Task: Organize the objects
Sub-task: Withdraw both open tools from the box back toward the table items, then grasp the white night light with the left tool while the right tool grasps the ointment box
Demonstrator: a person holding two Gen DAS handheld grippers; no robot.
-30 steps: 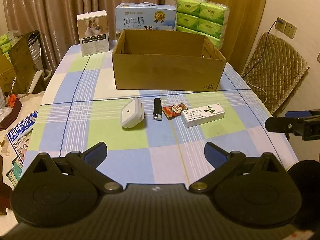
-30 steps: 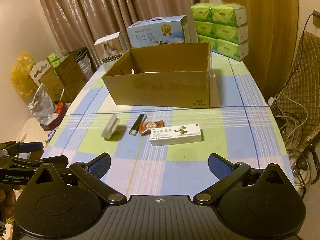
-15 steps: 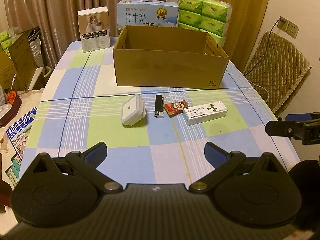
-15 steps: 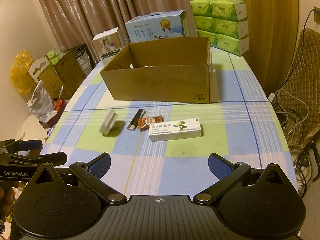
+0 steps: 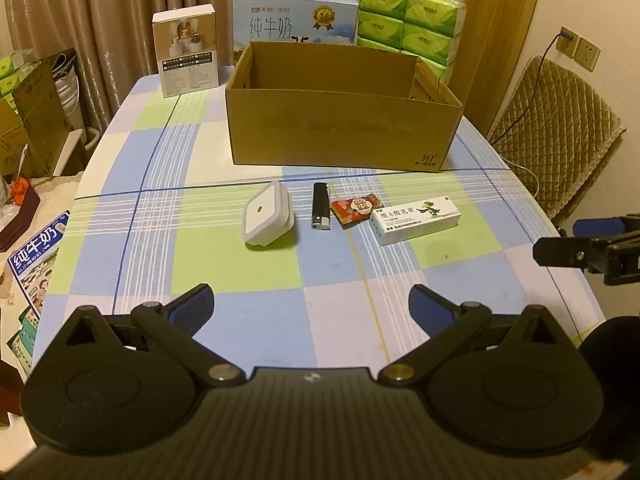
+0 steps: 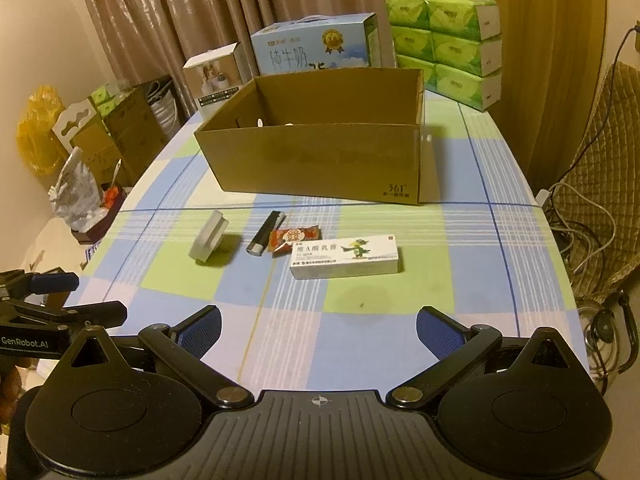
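On the checked tablecloth lie, in a row, a white square night light (image 5: 267, 220) (image 6: 209, 242), a black lighter (image 5: 321, 212) (image 6: 266, 233), a red snack packet (image 5: 357, 209) (image 6: 295, 237) and a white ointment box (image 5: 416, 220) (image 6: 345, 257). Behind them stands an open cardboard box (image 5: 340, 136) (image 6: 320, 156). My left gripper (image 5: 311, 307) hovers open over the near table edge, with nothing between its fingers. My right gripper (image 6: 318, 334) is likewise open and empty, near the ointment box side.
At the table's far end stand a small white carton (image 5: 186, 50), a blue milk carton (image 5: 294, 20) and stacked green tissue packs (image 5: 412, 24). A quilted chair (image 5: 556, 136) is at the right. Boxes and bags (image 6: 100, 132) crowd the floor at the left.
Both grippers have drifted slightly forward and upward, so the objects sit a little lower in view. Both stay open; nothing on the table has moved.
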